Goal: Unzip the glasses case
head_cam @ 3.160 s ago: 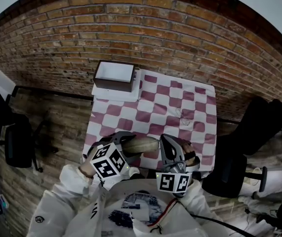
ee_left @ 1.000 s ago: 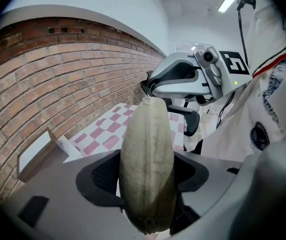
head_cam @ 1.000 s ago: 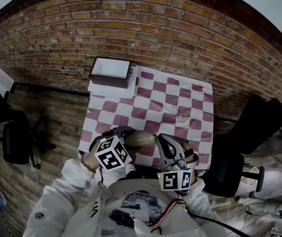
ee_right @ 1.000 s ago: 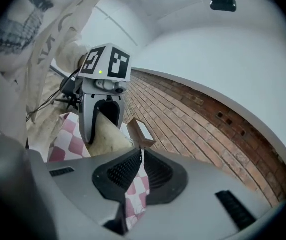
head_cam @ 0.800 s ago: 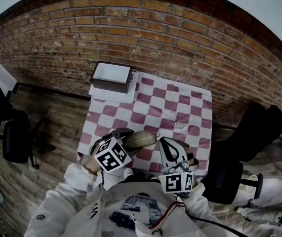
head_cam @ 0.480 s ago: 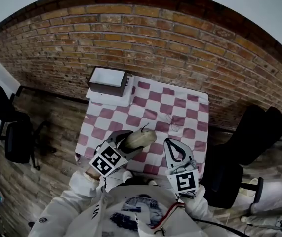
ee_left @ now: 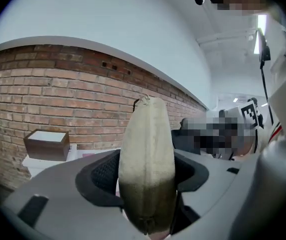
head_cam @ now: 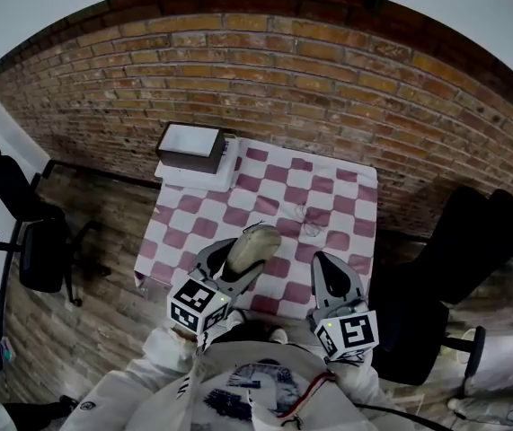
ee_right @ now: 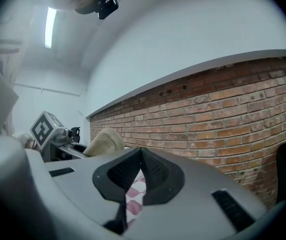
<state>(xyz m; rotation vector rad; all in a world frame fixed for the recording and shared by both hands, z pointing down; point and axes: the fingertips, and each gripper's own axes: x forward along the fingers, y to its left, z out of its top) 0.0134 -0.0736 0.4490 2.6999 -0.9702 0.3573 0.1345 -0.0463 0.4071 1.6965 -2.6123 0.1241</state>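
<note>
1. The left hand-held gripper [head_cam: 234,269] has its jaws closed narrowly on the near end of the beige, oval fabric glasses case [head_cam: 252,244], one pad pressed to each flat side.
2. In the left gripper view the glasses case [ee_left: 148,154] sticks straight out along the jaws, with a small dark tab [ee_left: 141,100] at its far tip.
3. The case is held up off the table covered in a pink-and-white checked cloth [head_cam: 332,185], over the table's near edge.
4. The right hand-held gripper [head_cam: 326,266] is just to the right of the case and apart from it, its jaws pressed together with nothing between them.
5. A brown box with a white top [head_cam: 190,145] sits at the table's far left corner, by the red brick wall [head_cam: 328,79].
</note>
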